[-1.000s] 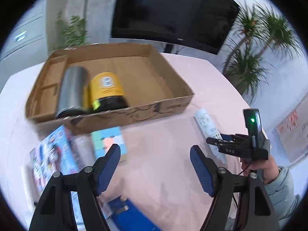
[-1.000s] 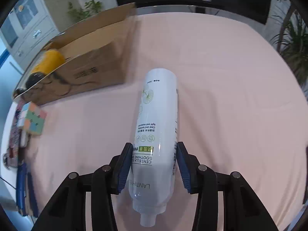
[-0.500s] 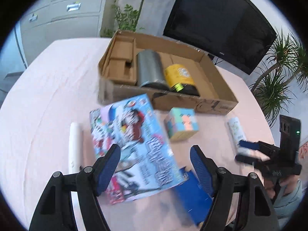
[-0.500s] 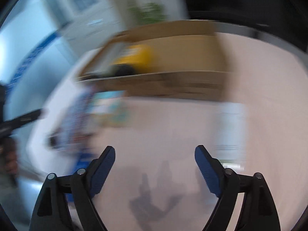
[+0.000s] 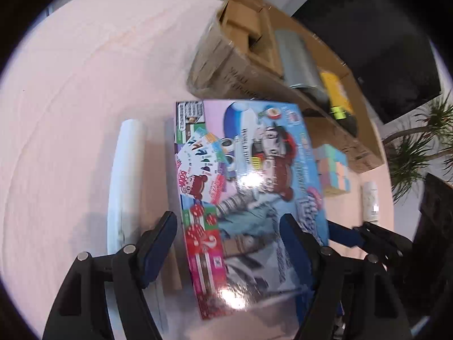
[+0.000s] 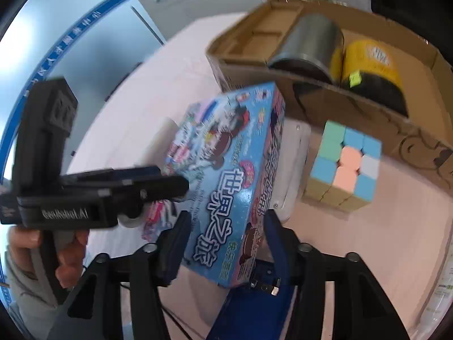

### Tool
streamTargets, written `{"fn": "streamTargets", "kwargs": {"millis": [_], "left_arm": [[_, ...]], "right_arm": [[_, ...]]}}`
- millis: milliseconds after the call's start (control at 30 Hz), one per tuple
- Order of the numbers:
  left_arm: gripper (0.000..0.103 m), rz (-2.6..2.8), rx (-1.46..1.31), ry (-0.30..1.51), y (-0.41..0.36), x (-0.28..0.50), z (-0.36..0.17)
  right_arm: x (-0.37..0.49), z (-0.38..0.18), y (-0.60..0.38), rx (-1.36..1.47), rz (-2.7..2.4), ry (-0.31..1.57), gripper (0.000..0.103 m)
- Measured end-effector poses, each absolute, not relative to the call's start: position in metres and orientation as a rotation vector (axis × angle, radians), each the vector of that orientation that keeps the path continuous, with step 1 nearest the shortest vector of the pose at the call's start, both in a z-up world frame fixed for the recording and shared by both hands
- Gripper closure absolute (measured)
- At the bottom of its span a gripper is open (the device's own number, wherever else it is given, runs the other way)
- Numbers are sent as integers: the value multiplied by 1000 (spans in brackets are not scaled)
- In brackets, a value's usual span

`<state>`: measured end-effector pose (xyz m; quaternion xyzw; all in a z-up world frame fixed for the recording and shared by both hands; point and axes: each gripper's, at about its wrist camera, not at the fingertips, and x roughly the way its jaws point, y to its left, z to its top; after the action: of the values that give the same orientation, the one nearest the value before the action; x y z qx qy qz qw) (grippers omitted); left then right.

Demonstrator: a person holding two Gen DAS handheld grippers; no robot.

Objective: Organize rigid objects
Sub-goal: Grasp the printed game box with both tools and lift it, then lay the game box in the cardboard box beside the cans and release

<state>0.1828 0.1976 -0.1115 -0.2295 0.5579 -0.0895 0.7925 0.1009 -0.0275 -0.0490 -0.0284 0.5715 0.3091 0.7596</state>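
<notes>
Pink desk (image 5: 70, 90) held game box (image 6: 226, 175) beside carton (image 6: 368, 107). Both hand-held grippers, right (image 6: 223, 243) and left (image 5: 228, 245), were released, straddling it. Step looked like grasping; next probably clench, lift into carton.

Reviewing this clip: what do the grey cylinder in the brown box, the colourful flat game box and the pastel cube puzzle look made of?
Grey cylinder: probably brushed metal, judging by its dull streaked sheen and ridged rim. Colourful flat game box: printed cardboard with a glossy or film-wrapped finish, since bright glare patches sit on its face. Pastel cube puzzle: likely matte plastic, with flat even colours and no glare. Brown box: raw corrugated cardboard.
</notes>
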Motion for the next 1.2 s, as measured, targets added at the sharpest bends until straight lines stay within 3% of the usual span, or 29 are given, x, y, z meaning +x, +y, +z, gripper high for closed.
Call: {"fn": "streamTargets", "kwargs": {"millis": [233,400,633,900,1067,1200], "left_arm": [[29,-181,-478,1166,196,185,-108],[30,-135,-408,1050,182,156,-69],[30,-131,-328,854,146,151,9],[30,-320,-210,746,47,235,83],[30,-393,-186,809,-6,308,71],[30,-394,-198,927,-28,356,31]], "right_arm": [[90,-59,-22,-72,644,1208,54],[91,-57,-18,-8,649,1161,51],[88,-2,-57,103,654,978,50],[121,72,-156,207,521,787,47],[188,80,-228,240,415,788,45],[251,45,-262,255,377,866,44]]}}
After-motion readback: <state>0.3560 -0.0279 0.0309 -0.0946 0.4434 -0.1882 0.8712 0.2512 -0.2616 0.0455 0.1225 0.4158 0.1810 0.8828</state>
